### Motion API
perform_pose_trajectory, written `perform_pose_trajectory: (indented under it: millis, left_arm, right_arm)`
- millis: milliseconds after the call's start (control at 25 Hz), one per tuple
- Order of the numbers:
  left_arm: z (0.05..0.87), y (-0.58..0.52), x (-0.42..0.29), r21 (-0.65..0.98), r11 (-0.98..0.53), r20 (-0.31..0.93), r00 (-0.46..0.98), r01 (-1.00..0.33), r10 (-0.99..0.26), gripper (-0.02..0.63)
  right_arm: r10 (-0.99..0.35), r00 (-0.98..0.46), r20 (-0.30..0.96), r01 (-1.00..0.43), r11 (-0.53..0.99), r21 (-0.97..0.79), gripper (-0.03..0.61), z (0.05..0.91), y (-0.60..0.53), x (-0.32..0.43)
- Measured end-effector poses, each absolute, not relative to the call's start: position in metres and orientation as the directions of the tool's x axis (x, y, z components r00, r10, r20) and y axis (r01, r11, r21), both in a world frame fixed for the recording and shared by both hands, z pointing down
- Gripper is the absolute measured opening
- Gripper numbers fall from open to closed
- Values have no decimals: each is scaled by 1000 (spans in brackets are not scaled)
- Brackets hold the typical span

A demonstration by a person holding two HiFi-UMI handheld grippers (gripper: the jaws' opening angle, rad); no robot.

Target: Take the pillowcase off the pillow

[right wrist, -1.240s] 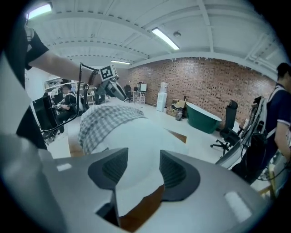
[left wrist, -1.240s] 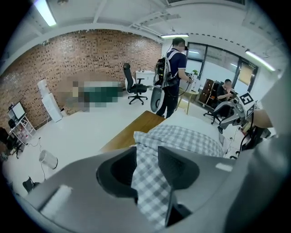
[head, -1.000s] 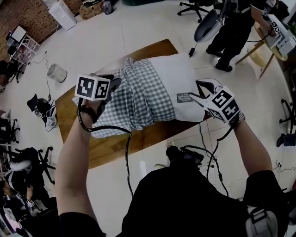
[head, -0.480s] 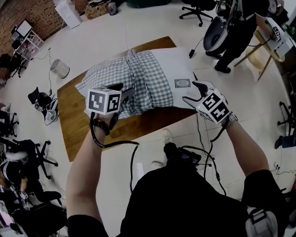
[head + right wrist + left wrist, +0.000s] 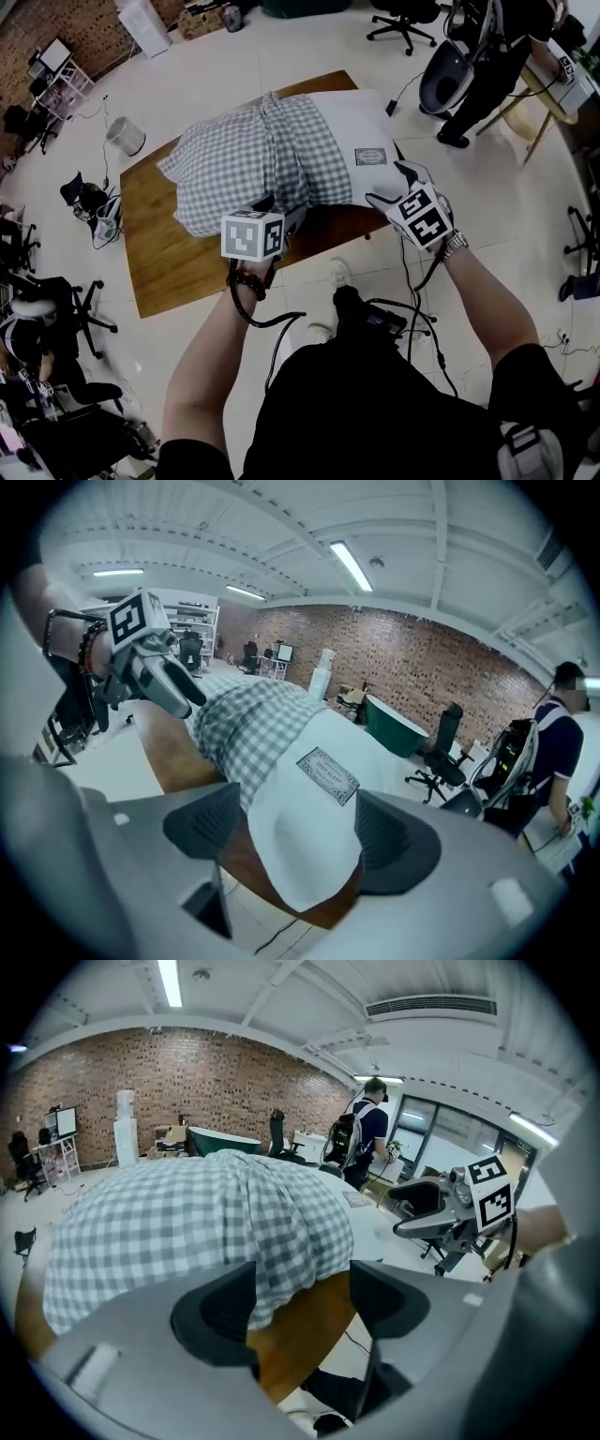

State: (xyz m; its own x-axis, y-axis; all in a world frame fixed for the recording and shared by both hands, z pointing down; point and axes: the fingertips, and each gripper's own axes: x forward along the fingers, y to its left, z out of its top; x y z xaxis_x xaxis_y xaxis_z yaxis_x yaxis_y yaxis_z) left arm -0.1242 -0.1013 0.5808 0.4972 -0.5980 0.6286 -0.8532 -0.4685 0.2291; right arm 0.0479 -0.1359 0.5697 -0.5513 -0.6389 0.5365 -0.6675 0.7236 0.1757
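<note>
The left tool (image 5: 300,1302) has its jaws spread wide; they have just been opening, and neither pad presses on anything. Straight ahead of it, in the gap, hangs the near edge of the checked pillowcase (image 5: 244,169), closer to the left pad than the right; whether cloth and pad touch I cannot tell. Below that edge shows the bare wooden table (image 5: 178,272).

The right tool (image 5: 300,832) is also wide open, its jaws just having been opening, with nothing gripped. The bare white end of the pillow (image 5: 361,131) sits in front of it and lines up between its jaws, the rounded corner overhanging the table edge. Just beyond the jaws, on the pillow's top, is a small printed label (image 5: 369,157).

From the right tool, the pillowcase starts just past the label, bunched in folds, and covers the rest of the pillow away towards the left tool. The two tools are near each other along the same long side of the table.

Farther off, beyond the pillow from the left tool, a person (image 5: 361,1143) with a backpack stands on the pale floor (image 5: 234,56).
</note>
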Motion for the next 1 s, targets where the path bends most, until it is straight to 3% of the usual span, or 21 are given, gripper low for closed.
perform_pose_trajectory:
  millis: [360, 600, 680, 760, 880, 1000]
  left_arm:
    - [626, -110, -124, 241, -278, 625, 368, -930, -688, 339]
    - [669, -134, -123, 302, -187, 617, 341, -935, -709, 334]
    - [662, -134, -126, 295, -164, 624, 320, -941, -713, 289]
    - [662, -135, -132, 297, -142, 623, 304, -944, -721, 190]
    - [672, -137, -142, 319, -122, 615, 303, -940, -728, 45]
    - [674, -136, -143, 346, -119, 605, 319, -931, -730, 17]
  right_arm:
    - [-688, -462, 559, -757, 635, 156, 443, 608, -150, 59]
    - [-669, -438, 601, -790, 605, 98, 446, 644, -164, 58]
    - [-661, -434, 612, -796, 600, 83, 446, 653, -166, 56]
    - [-670, -420, 611, -804, 587, 91, 438, 658, -169, 58]
    - [-691, -395, 605, -812, 571, 122, 301, 656, -177, 65]
    - [-694, -392, 604, -803, 578, 144, 196, 650, -181, 69]
